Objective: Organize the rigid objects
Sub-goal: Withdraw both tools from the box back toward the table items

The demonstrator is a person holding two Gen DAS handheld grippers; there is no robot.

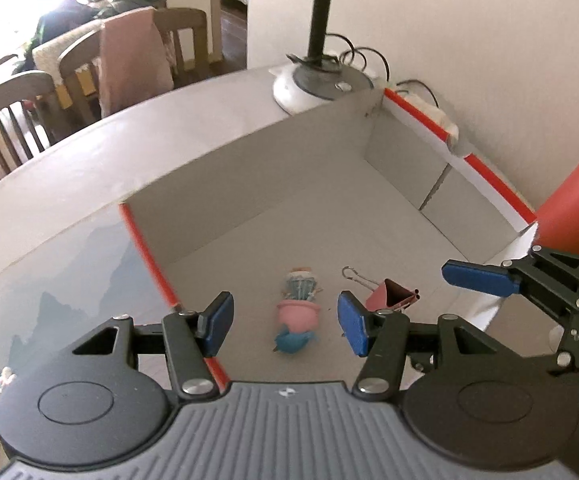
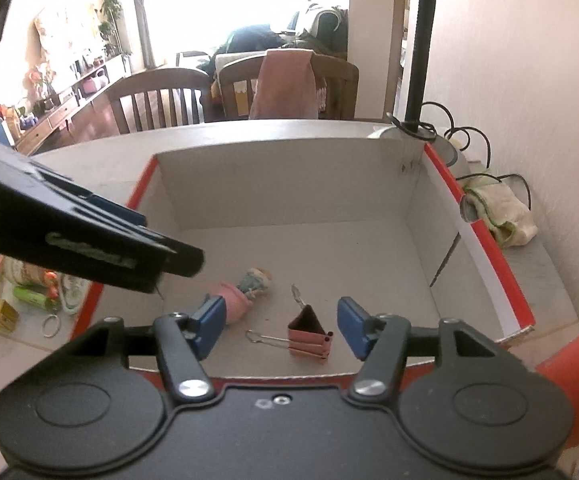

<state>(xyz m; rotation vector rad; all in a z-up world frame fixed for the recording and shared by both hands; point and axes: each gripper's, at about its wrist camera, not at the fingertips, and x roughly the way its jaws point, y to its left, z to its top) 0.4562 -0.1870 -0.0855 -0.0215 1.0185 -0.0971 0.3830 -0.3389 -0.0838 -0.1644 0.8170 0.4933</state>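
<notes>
An open cardboard box (image 1: 485, 176) with red-edged rims (image 2: 485, 224) stands on the table. On its floor lie a small doll figure in pink and blue (image 1: 298, 312) (image 2: 245, 290) and a pink binder clip (image 1: 389, 296) (image 2: 309, 338). My left gripper (image 1: 285, 324) is open and empty above the box, with the doll between its pads. My right gripper (image 2: 281, 328) is open and empty above the box's near wall, with the clip between its pads. The right gripper's blue finger (image 1: 477, 278) shows at the right of the left wrist view.
A lamp base (image 1: 321, 84) with a black neck and cables stands behind the box. A cloth (image 2: 501, 212) lies by the wall. An orange-red object (image 1: 569, 200) stands at the right. Small items, among them a key ring (image 2: 51, 326), lie left of the box. Wooden chairs (image 2: 161, 100) stand beyond the table.
</notes>
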